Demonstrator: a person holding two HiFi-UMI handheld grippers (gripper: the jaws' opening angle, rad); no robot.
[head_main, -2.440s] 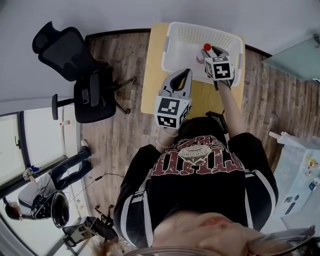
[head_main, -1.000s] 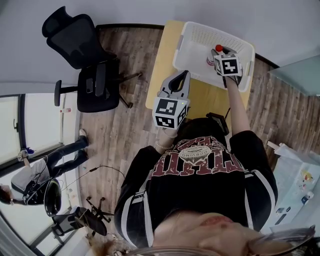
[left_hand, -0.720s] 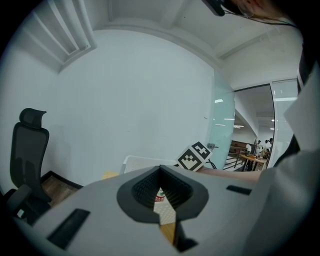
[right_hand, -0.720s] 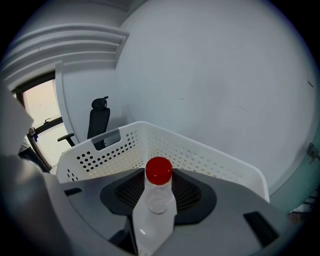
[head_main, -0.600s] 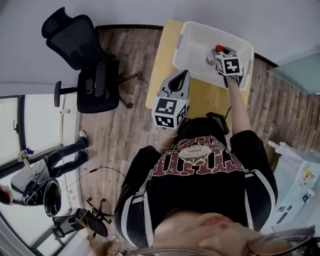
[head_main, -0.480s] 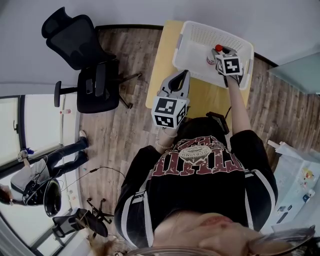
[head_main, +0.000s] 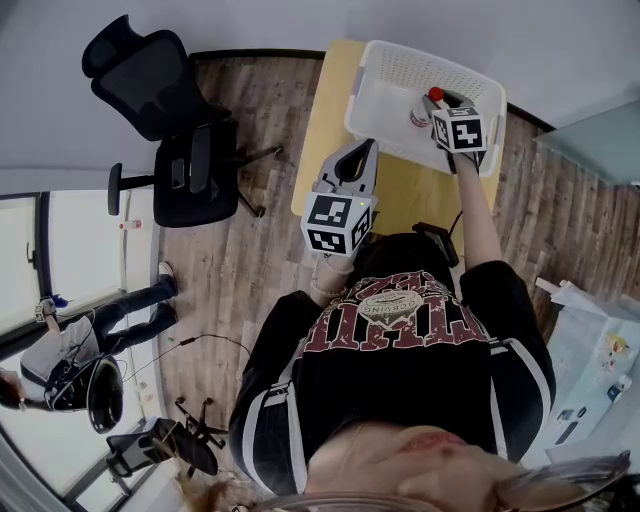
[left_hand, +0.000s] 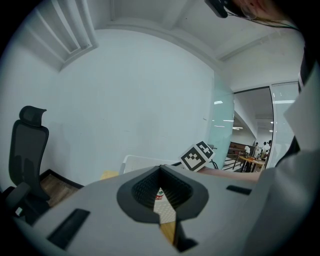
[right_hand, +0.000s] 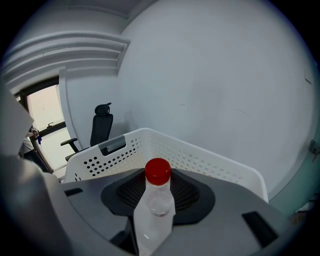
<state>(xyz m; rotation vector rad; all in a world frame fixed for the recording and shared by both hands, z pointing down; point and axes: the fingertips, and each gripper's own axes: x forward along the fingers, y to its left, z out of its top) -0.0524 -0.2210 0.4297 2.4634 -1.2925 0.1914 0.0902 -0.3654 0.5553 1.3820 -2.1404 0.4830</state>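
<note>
right gripper (right_hand: 158, 196) clamping bottle (right_hand: 155, 217), left gripper (left_hand: 161, 194) closed

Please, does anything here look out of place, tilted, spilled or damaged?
Nothing stands out. The clear bottle is capped and sits straight between the jaws of the right gripper, at the white basket. No spill shows on the yellow table. The left gripper is shut and empty.

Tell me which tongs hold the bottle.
The right tongs, over the basket: a red-capped bottle stands gripped between their jaws. The left tongs are shut with nothing between them.
</note>
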